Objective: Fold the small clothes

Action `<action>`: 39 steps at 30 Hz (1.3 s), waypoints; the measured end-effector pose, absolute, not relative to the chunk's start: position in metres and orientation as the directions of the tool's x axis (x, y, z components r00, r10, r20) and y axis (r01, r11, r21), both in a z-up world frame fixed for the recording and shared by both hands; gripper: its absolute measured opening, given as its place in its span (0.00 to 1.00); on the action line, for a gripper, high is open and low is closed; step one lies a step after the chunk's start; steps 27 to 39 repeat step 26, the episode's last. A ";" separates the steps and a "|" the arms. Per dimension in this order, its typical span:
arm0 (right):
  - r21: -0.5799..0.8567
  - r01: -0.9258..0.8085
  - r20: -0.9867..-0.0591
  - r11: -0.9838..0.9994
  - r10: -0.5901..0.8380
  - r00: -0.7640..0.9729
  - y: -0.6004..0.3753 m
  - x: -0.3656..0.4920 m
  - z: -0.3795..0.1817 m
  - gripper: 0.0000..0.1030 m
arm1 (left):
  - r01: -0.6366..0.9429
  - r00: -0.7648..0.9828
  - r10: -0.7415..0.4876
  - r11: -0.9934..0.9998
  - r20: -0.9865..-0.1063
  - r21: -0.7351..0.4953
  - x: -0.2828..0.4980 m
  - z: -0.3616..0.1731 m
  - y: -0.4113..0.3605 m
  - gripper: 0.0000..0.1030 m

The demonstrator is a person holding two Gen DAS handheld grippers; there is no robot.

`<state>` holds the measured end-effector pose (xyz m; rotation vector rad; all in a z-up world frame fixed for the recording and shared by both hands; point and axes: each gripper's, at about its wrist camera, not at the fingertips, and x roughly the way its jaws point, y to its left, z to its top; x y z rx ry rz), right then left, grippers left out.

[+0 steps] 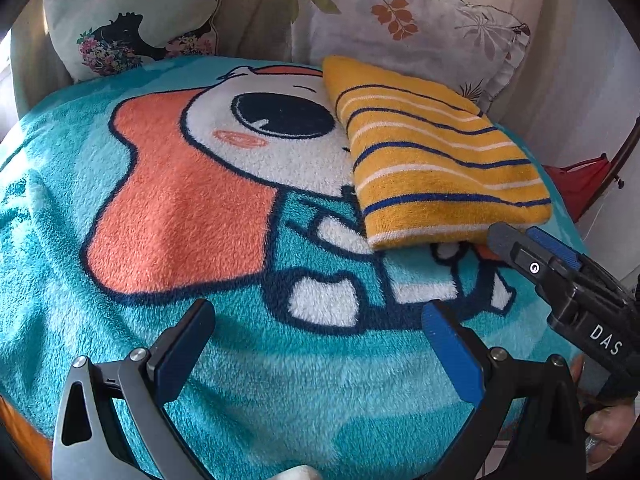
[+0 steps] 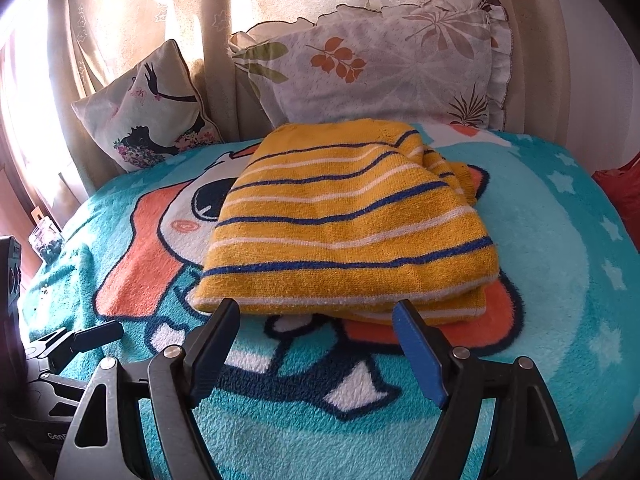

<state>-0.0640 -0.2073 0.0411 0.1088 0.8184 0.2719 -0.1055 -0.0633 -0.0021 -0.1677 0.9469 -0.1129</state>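
Observation:
A small yellow sweater with blue and white stripes (image 2: 344, 224) lies folded on a teal cartoon blanket (image 2: 280, 420); in the left wrist view the sweater (image 1: 436, 160) sits at the right. My left gripper (image 1: 316, 320) is open and empty over the blanket, to the left of and nearer than the sweater. My right gripper (image 2: 318, 316) is open and empty, its fingertips just short of the sweater's near edge. The right gripper also shows in the left wrist view (image 1: 520, 236), close to the sweater's near right corner.
Two pillows lean at the back: a floral one (image 2: 384, 68) and one with a black figure (image 2: 148, 112). A curtain (image 2: 132, 20) hangs behind. A glass jar (image 2: 46, 240) stands at the left. Red cloth (image 2: 620, 188) lies at the right edge.

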 end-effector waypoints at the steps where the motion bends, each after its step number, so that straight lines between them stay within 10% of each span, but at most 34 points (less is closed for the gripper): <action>1: 0.199 -0.197 -0.706 0.960 0.280 0.651 -0.207 -0.064 0.041 0.81 | 0.022 0.579 -0.171 0.981 -0.797 -0.195 -0.106 -0.002 -0.063 1.00; 39: 0.216 -0.205 -0.697 0.954 0.298 0.652 -0.198 -0.066 0.039 0.82 | 0.002 0.595 -0.149 0.983 -0.789 -0.184 -0.108 0.005 -0.058 1.00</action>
